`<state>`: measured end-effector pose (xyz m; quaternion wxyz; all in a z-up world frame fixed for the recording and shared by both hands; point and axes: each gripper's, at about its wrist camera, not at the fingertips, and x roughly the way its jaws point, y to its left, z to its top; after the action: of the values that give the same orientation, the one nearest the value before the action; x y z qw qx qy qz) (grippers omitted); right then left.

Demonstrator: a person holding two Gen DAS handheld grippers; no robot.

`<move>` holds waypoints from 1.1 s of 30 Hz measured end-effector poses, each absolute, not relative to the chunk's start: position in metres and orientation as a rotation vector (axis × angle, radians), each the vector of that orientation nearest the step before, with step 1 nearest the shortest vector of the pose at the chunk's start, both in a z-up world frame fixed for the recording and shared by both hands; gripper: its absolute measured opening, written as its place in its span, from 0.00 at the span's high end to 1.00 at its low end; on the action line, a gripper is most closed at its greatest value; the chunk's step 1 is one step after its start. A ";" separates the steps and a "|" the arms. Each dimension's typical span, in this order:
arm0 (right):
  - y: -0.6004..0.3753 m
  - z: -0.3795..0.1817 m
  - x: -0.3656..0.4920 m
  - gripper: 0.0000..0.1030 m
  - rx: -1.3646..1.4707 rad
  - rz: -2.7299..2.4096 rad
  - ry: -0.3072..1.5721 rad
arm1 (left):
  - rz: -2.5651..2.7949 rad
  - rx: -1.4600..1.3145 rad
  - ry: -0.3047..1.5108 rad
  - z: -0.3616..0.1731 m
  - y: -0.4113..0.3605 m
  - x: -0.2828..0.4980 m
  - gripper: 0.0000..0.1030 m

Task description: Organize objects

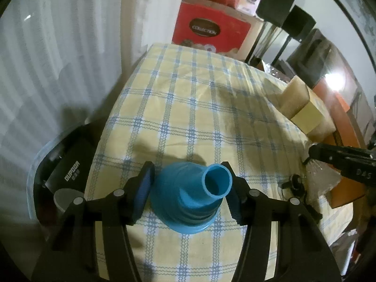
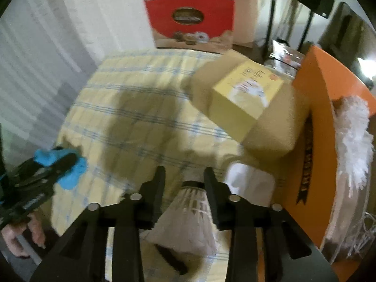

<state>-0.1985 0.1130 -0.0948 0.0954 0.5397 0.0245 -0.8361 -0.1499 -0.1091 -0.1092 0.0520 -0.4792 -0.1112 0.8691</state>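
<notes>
Blue silicone sits between your left fingers: the collapsible funnel (image 1: 190, 197) stands mouth-down on the checked tablecloth (image 1: 188, 98), spout pointing up and slightly toward the right finger. Your left gripper (image 1: 189, 188) brackets it, the right pad against the spout and upper tiers while the left pad (image 1: 143, 185) shows a sliver of gap at the base. I judge this a loose hold rather than a firm clench, and I cannot tell for sure that both pads bear on it.

Your right gripper (image 2: 184, 176) has a white shuttlecock (image 2: 188, 213) between its fingers, cork forward at the tips, feather skirt flaring back toward the camera, so its long axis runs along the fingers. The jaws appear closed on the cork end, though the frame is blurred.

Ahead of the right fingers and off to their right lies a yellow box (image 2: 244, 98) on a tan sponge block (image 2: 270, 136), with an orange box (image 2: 329, 141) further right holding something white and feathery. That orange box is nearest your right hand, so the shuttlecock probably goes there; the sponge block and a white object (image 2: 251, 183) just past the right fingertip could snag the swing.
</notes>
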 end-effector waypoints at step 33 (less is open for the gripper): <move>0.175 0.004 -0.139 0.67 1.268 -2.567 -0.174 | 2.562 -1.238 -0.295 -0.022 -0.053 -0.129 0.65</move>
<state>-0.1389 0.1751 0.0043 0.1360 0.4379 -0.0599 -0.8866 -0.1294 -0.0530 -0.0223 0.1399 -0.4286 -0.1021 0.8867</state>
